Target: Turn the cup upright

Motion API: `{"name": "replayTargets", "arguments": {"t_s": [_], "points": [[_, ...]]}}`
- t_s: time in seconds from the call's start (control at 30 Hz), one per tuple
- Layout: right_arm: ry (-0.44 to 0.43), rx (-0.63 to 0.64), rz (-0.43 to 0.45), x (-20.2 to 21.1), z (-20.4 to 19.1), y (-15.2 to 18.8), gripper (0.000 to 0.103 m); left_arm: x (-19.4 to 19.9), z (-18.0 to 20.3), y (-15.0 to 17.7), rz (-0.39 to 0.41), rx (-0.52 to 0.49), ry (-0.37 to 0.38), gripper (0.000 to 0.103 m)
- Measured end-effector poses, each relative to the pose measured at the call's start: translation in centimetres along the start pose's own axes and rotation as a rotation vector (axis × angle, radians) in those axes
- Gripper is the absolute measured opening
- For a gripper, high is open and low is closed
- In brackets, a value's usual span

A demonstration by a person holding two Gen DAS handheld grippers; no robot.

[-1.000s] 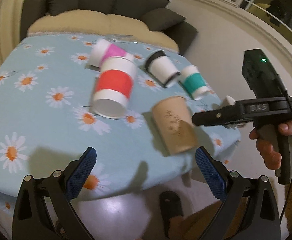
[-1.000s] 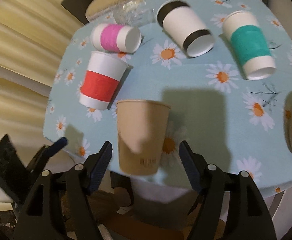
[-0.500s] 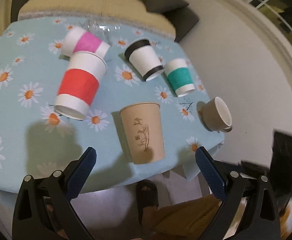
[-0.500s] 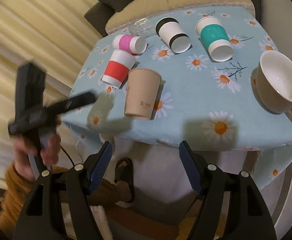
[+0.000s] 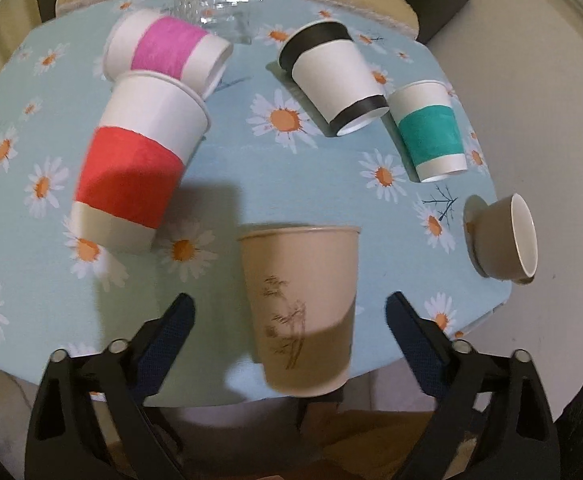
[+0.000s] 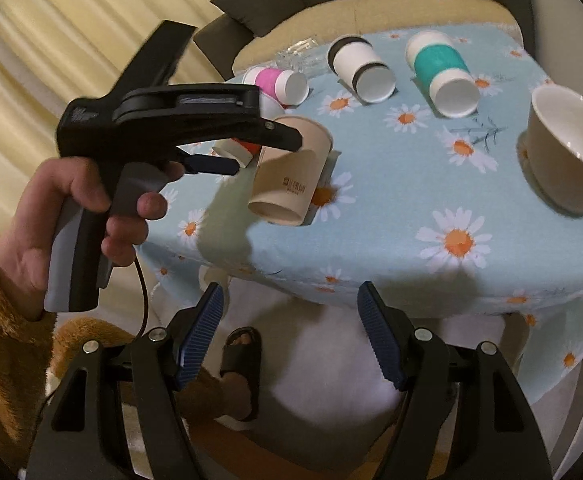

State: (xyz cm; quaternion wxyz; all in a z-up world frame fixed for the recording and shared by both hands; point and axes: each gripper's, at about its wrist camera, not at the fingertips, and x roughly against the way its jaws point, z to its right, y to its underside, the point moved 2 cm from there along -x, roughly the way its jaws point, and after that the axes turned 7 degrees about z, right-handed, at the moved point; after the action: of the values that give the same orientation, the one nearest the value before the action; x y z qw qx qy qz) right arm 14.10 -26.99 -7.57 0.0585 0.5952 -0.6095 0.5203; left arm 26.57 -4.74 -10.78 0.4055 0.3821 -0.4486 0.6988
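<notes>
Both hand-held grippers are spread apart and grip nothing. The left gripper (image 5: pixel 289 322) is the working one: its blue pads (image 5: pixel 181 320) stand either side of the brown paper cup (image 5: pixel 299 304) without touching it, lined up as if to close across the cup's body. That cup is the nearest one, at the near edge of the table (image 5: pixel 227 168), mouth down on the daisy-print cloth with its closed base toward the camera. It looks like the cup to be flipped, and a grip across the middle of its wall would leave room to roll the wrist over.

The right gripper (image 6: pixel 291 328) hangs off the table's edge, over the floor and a sandalled foot (image 6: pixel 241 354), probably held back so as not to crowd the reach. Its camera shows the left hand (image 6: pixel 79 216) on the other tool's handle.

Beyond the brown cup, the red-banded cup (image 5: pixel 139 160) also stands mouth down, with the pink-banded cup (image 5: pixel 167 50) on its side just behind. Farther right are the black-banded cup (image 5: pixel 335 78) and the teal-banded cup (image 5: pixel 429 130), both with bases facing the left camera. A beige ceramic cup (image 5: pixel 503 236) sits on a saucer at the right edge, apart from the rest. At the far edge lies something clear, too blurred to name.
</notes>
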Motion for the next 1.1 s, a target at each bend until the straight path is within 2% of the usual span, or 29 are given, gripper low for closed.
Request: {"name": "replayTargets", "arguments": {"t_s": [0.1, 0.43, 0.77, 1.0, 1.1], "points": [[-0.022, -0.013, 0.008, 0.0, 0.3, -0.1, 0.069, -1.0, 0.2, -0.2, -0.020, 0.004, -0.025, 0.088], [-0.062, -0.066, -0.005, -0.3, 1.7, -0.1, 0.069, -3.0, 1.5, -1.0, -0.039, -0.042, -0.096, 0.062], [-0.084, -0.089, 0.010, 0.3, 1.6, -0.2, 0.069, -2.8, 3.2, -1.2, -0.034, -0.081, -0.098, 0.061], [-0.096, -0.088, 0.039, 1.0, 1.5, -0.4, 0.069, 0.4, 3.3, 0.1, 0.066, -0.109, -0.055, 0.060], [-0.109, -0.088, 0.063, 1.5, 1.4, -0.6, 0.069, 2.4, 3.1, 0.9, 0.147, -0.111, -0.023, 0.060]]}}
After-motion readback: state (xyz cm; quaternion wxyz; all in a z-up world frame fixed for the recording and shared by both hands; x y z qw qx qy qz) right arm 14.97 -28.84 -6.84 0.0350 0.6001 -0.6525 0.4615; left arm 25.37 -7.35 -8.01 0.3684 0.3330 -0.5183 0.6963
